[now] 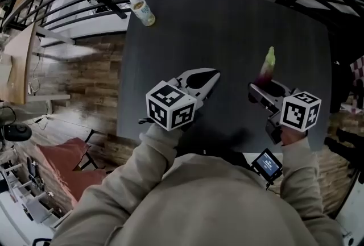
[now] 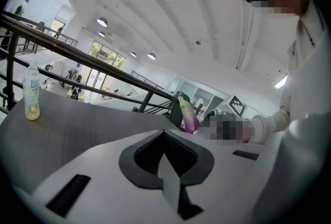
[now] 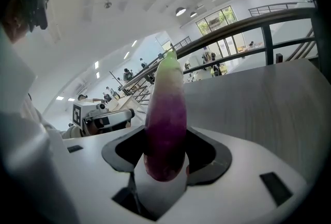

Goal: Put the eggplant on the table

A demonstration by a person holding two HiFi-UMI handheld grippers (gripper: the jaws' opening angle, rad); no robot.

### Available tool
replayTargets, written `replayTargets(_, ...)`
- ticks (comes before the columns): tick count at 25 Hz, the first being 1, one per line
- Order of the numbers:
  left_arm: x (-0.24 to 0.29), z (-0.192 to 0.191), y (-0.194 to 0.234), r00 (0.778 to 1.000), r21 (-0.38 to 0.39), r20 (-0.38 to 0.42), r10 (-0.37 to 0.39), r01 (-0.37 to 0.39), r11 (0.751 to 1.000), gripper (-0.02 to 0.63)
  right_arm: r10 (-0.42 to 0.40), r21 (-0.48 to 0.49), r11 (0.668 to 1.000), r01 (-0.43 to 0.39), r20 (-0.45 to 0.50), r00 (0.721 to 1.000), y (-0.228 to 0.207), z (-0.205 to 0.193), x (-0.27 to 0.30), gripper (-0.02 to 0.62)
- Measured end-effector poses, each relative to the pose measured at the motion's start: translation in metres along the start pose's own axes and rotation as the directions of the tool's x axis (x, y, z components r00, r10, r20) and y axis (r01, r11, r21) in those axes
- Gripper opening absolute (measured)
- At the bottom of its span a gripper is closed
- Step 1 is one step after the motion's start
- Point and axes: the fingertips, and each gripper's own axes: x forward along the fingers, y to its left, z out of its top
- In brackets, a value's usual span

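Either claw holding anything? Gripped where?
Right claw holds the eggplant by its purple blunt end, green tip sticking out. Left claw is shut and empty.

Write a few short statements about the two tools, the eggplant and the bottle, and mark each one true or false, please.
1. The right tool is closed on the eggplant. True.
2. The left tool grips the bottle. False: it is shut with nothing in it, far from the bottle.
3. The eggplant lies flat on the table. False: the right tool holds it.
4. The bottle stands upright on the table. True.
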Motion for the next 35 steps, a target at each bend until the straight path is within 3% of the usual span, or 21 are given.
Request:
replayTargets(18,-0.003,-0.051,0.026,0.997,-0.100,-0.060,0.040,-0.046,0.994,0.000,0.012,0.059,0.998,-0.005,-0.116,0.993,-0.034,-0.055,0.042,0.241)
replayTargets(35,-0.004,-0.085,0.042,0.993,-0.141,-0.103,0.057,-0.072,0.987,0.000,0.029,0.133,0.991,-0.002,-0.205,0.978,-0.059,-0.093,0.071,0.241)
